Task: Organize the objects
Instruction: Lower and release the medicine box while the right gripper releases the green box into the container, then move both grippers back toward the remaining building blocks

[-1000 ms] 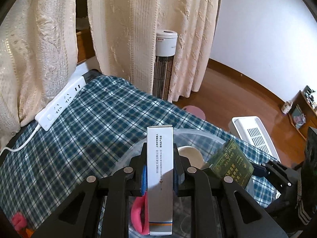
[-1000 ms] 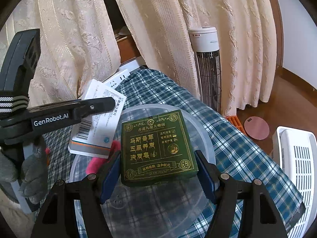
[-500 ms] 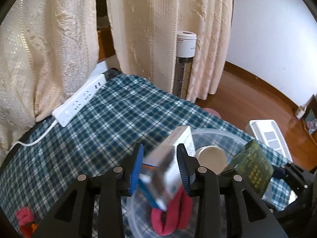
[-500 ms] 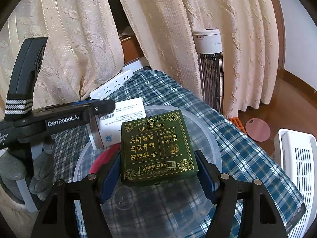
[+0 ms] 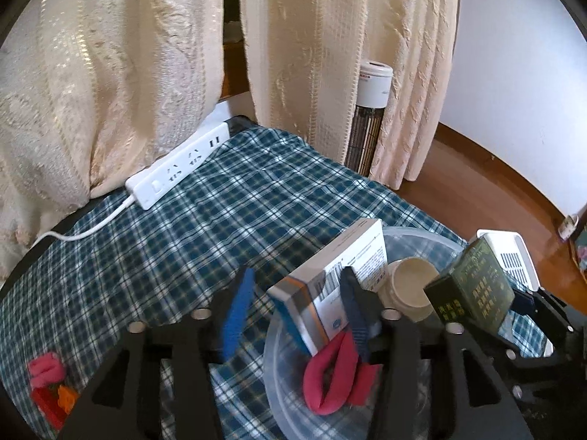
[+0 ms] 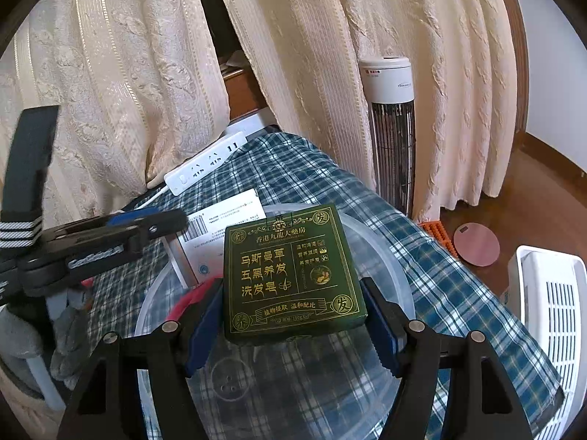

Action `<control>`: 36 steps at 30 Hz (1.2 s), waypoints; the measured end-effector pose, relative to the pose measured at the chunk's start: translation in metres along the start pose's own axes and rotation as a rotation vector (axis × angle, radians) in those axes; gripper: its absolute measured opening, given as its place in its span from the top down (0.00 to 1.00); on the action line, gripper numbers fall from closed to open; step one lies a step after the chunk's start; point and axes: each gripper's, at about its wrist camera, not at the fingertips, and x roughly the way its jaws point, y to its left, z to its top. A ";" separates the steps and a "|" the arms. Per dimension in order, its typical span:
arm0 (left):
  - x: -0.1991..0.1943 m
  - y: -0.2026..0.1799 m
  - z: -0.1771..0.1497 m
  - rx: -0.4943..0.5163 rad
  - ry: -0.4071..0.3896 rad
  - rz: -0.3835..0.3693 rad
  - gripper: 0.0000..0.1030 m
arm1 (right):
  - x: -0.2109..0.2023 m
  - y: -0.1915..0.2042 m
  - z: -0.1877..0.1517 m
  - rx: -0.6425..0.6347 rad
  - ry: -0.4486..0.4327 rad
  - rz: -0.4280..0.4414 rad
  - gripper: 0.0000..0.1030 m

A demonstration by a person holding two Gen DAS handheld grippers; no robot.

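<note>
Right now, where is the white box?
In the left wrist view the white box leans in the clear bowl, between the left gripper's just-opening jaws, above a red cloth and beside a cream jar.

Cream curtains [image 5: 139,73] are hanging across the top of the frame. A white power strip [image 5: 179,165] is lying at the upper left of the surface, on the blue checked cloth [image 5: 220,220], and its cable [image 5: 88,231] is running to the left. A white tower heater [image 6: 390,128] is standing behind, right of centre. On the wooden floor [image 6: 532,190] at the right, a pink round disc [image 6: 476,244] and a white plastic unit [image 6: 550,315] are resting.
</note>
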 end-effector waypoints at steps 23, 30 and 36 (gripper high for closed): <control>-0.054 0.036 -0.044 -0.121 -0.020 0.048 0.34 | -0.014 0.025 -0.009 -0.010 -0.021 0.022 0.23; -0.072 0.053 -0.063 -0.155 -0.029 0.068 0.33 | -0.023 0.046 -0.016 -0.021 -0.026 0.040 0.23; -0.089 0.072 -0.081 -0.189 -0.035 0.087 0.32 | -0.026 0.067 -0.026 -0.032 -0.013 0.058 0.23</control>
